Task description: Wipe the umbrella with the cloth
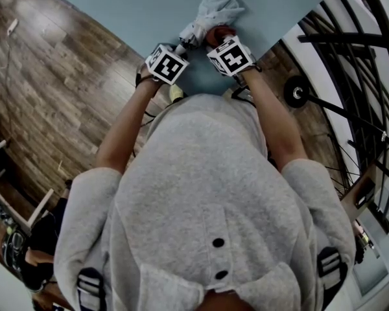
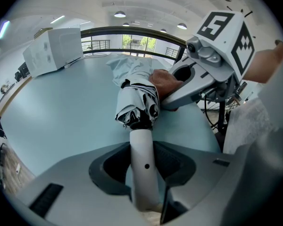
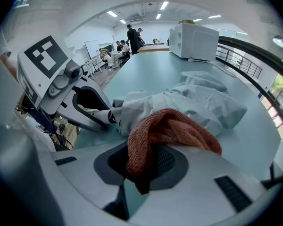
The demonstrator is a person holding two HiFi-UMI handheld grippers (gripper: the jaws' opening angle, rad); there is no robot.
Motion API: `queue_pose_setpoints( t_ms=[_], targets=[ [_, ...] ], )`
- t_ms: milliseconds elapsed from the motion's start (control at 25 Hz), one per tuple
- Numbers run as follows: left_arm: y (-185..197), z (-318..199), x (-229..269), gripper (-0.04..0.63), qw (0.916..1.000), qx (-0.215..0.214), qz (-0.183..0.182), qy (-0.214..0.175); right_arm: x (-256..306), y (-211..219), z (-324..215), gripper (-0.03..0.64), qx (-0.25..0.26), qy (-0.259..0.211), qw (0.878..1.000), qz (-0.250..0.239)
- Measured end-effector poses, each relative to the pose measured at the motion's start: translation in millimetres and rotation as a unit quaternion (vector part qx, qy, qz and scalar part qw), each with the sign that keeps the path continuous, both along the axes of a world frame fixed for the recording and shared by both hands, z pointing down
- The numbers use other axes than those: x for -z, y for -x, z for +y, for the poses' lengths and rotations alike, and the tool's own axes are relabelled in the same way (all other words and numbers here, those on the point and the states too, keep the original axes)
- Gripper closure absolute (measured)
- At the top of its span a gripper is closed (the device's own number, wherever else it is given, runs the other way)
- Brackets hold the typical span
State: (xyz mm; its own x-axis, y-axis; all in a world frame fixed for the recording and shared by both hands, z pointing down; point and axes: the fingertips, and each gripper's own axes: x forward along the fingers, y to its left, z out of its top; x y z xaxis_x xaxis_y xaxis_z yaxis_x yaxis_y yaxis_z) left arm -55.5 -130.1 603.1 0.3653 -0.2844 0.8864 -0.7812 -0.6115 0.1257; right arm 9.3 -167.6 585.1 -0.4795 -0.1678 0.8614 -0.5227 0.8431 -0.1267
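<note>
1. Umbrella (image 1: 211,15), head view: folded, laid on the table (image 1: 104,18), just ahead of both grippers.
2. Left gripper view: the white handle (image 2: 144,159) was clamped by the left gripper (image 2: 144,173). The handle was judged stiff and the proper hold, the canopy (image 2: 139,95) soft, light and slippery.
3. Right gripper view: the orange cloth (image 3: 170,128) was pinched by the right gripper (image 3: 141,168) and was laid against the canopy.

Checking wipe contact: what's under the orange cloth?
The folded umbrella, lying on the table. The cloth, clamped in the right gripper, hides the patch it covers.
</note>
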Motion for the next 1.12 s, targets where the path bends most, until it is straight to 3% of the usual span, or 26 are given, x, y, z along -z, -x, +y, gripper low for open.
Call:
queue_pose_setpoints(
  t_ms=[1120],
  targets=[
    [2, 2, -1, 0.437, 1.0, -0.003, 0.001, 0.004, 0, 13, 22, 0.543, 0.027, 0.02, 0.999, 0.005]
  ],
)
